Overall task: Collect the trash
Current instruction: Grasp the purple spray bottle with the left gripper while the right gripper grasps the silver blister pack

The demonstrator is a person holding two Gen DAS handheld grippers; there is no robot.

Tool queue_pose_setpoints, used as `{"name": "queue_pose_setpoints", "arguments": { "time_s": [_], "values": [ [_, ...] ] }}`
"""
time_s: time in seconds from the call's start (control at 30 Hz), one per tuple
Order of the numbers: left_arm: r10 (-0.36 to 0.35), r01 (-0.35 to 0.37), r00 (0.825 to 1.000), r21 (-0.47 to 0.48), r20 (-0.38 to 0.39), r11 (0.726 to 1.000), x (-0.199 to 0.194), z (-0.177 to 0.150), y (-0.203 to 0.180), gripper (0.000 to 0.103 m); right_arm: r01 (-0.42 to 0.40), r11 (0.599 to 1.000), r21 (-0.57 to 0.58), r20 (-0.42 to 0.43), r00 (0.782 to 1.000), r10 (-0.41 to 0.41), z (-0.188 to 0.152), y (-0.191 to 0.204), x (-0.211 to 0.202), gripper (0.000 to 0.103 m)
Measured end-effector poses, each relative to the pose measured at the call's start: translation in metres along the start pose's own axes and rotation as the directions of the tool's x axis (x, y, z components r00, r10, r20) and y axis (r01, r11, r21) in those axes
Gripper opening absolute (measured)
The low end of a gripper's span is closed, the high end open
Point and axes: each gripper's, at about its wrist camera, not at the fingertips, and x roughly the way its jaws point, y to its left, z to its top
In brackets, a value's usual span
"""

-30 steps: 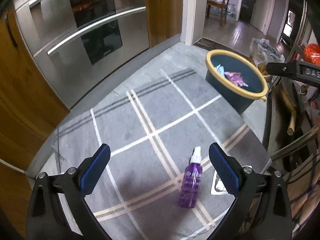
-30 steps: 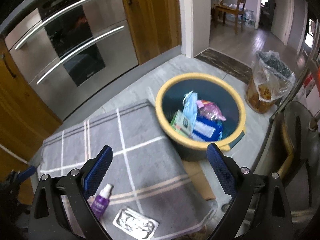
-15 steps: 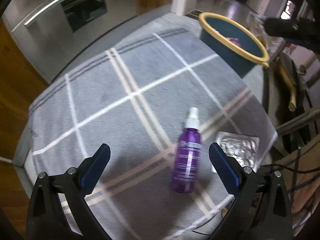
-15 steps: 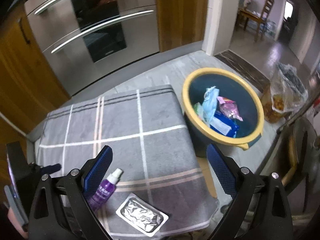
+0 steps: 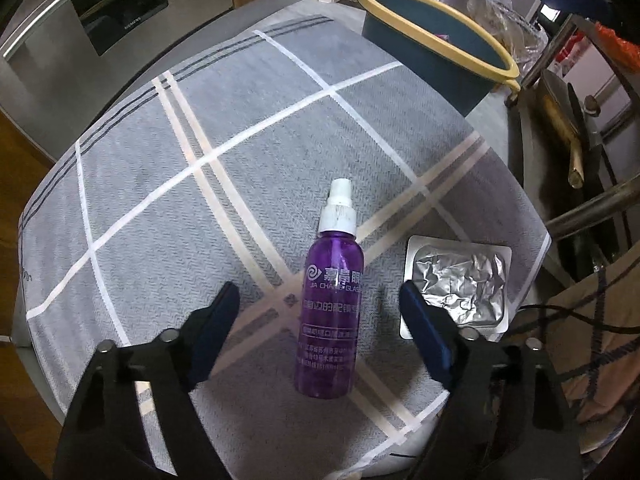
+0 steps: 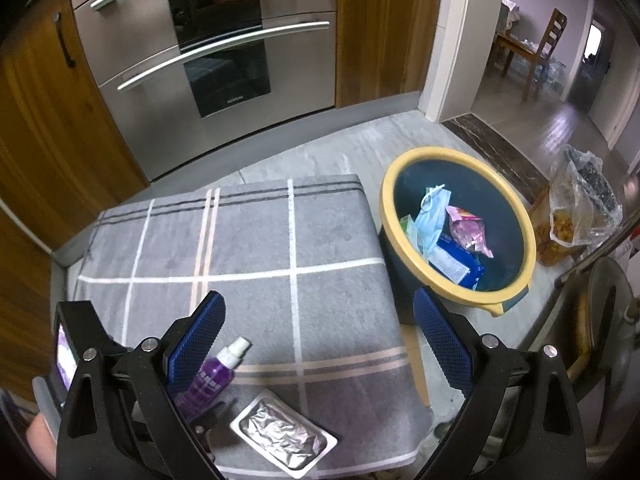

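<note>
Between the wide-open left gripper [image 5: 320, 328] pads lies the purple bottle [image 5: 330, 308], flat on the rug [image 5: 240, 128], foil tray [image 5: 460, 284] just beside. Right gripper [image 6: 316, 344] hovers wide, empty, bin [image 6: 516, 216] beyond.

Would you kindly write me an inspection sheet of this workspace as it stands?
Surface: grey plaid cloth covers the table.
Job's things: purple spray bottle lying flat; foil blister pack beside it; bin holding wrappers and a mask.
Clutter: plastic bag on the floor.
Grippers: left gripper open, jaws either side of the bottle; right gripper open, empty.
Cables: black cable at the table's edge.
Surroundings: steel oven, wooden chair.
</note>
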Motion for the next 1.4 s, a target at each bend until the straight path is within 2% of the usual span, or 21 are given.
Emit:
{"name": "queue_pose_setpoints", "arguments": {
  "time_s": [0.27, 0.43, 0.47, 0.5, 0.67, 0.8, 0.87, 0.97, 1.1, 1.2, 1.4],
  "values": [
    [-0.005, 0.005, 1.000, 0.023, -0.031, 1.000, 0.009, 0.001, -0.003, 0.053, -0.016, 1.000, 0.015, -0.016, 1.000, 0.016, 0.001, -0.004, 0.003, 0.095],
    [0.034, -0.032, 0.999, 0.047, -0.040, 0.998, 0.016, 0.000, -0.006, 0.051, -0.021, 1.000, 0.019, -0.038, 0.999, 0.022, 0.000, -0.005, 0.008, 0.095],
    [0.041, -0.039, 0.998, 0.054, -0.042, 0.998, 0.018, -0.001, -0.006, 0.047, -0.024, 1.000, 0.020, -0.046, 0.999, 0.025, -0.001, -0.006, 0.009, 0.095],
    [0.038, -0.036, 0.998, 0.063, -0.043, 0.997, 0.020, 0.000, -0.007, 0.033, -0.026, 0.999, 0.020, -0.054, 0.998, 0.027, -0.001, -0.006, 0.011, 0.095],
    [0.050, -0.047, 0.998, 0.078, -0.043, 0.996, 0.018, -0.005, -0.006, 0.032, -0.053, 0.998, -0.026, -0.099, 0.994, 0.050, -0.013, -0.008, 0.020, 0.095],
    [0.059, -0.059, 0.998, 0.001, -0.019, 0.998, 0.006, -0.007, 0.019, 0.032, -0.068, 0.991, -0.113, -0.154, 0.987, 0.050, -0.029, -0.011, 0.030, 0.095],
    [0.066, -0.066, 0.998, -0.061, -0.008, 0.996, 0.000, -0.006, 0.032, 0.032, -0.088, 0.984, -0.154, -0.208, 0.977, 0.055, -0.039, -0.008, 0.039, 0.095],
    [0.060, -0.058, 0.998, -0.105, 0.011, 0.993, -0.007, -0.006, 0.041, 0.032, -0.161, 0.960, -0.229, -0.290, 0.953, 0.090, -0.055, 0.007, 0.051, 0.095],
    [0.051, -0.047, 0.998, -0.108, 0.026, 0.993, -0.012, -0.005, 0.039, 0.032, -0.249, 0.912, -0.327, -0.372, 0.921, 0.117, -0.077, 0.032, 0.057, 0.095],
    [0.053, -0.050, 0.998, -0.100, 0.026, 0.994, -0.015, -0.006, 0.039, 0.032, -0.288, 0.885, -0.366, -0.403, 0.906, 0.129, -0.087, 0.043, 0.057, 0.095],
    [0.058, -0.054, 0.998, -0.146, 0.023, 0.988, -0.019, -0.005, 0.048, 0.032, -0.320, 0.852, -0.414, -0.496, 0.864, 0.084, -0.109, 0.063, 0.074, 0.095]
  ]
}}
